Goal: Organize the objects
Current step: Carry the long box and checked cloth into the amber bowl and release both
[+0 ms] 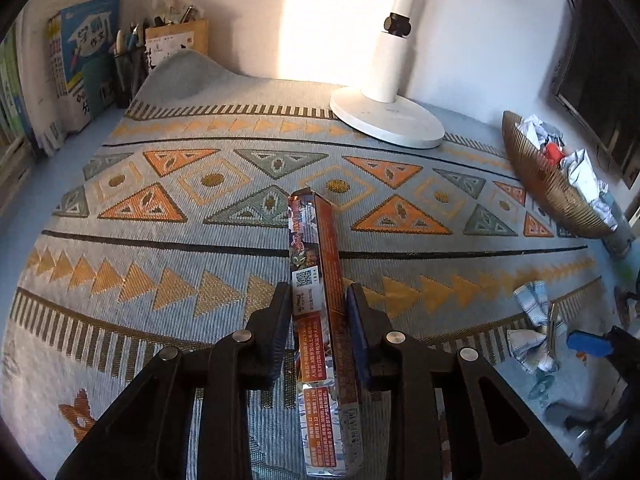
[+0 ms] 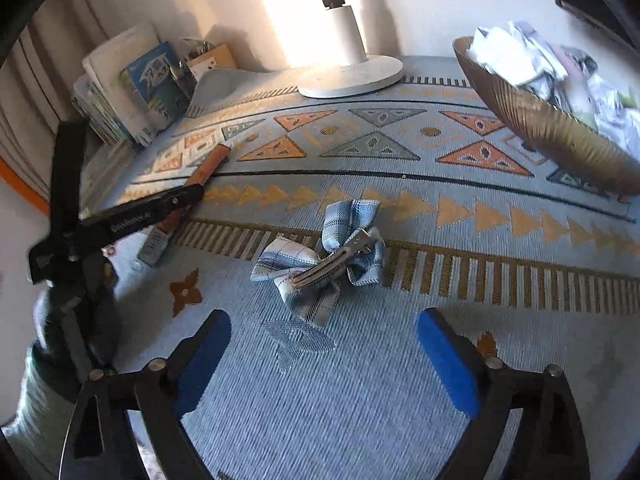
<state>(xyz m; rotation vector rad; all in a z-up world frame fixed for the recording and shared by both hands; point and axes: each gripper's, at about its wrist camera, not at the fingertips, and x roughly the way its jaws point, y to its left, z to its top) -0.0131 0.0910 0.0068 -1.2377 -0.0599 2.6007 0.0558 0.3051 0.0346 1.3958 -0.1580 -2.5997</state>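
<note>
My left gripper [image 1: 318, 296] is shut on a long orange card box [image 1: 316, 264] that points forward over the patterned mat [image 1: 160, 240]. The same box [image 2: 208, 166] shows at the left of the right wrist view, held by the left gripper [image 2: 188, 196]. My right gripper [image 2: 322, 320] is open and empty, just above the mat. A blue plaid bow hair clip [image 2: 324, 256] lies on the mat right in front of it, metal clip side up. The bow also shows at the right of the left wrist view [image 1: 534, 320].
A white lamp base [image 1: 386, 118] stands at the back. A gold ribbed bowl [image 1: 548, 184] full of crumpled paper sits at the right. Books [image 1: 86, 64] and a pen holder [image 1: 130, 68] stand at the back left. A dark monitor [image 1: 600, 72] hangs at right.
</note>
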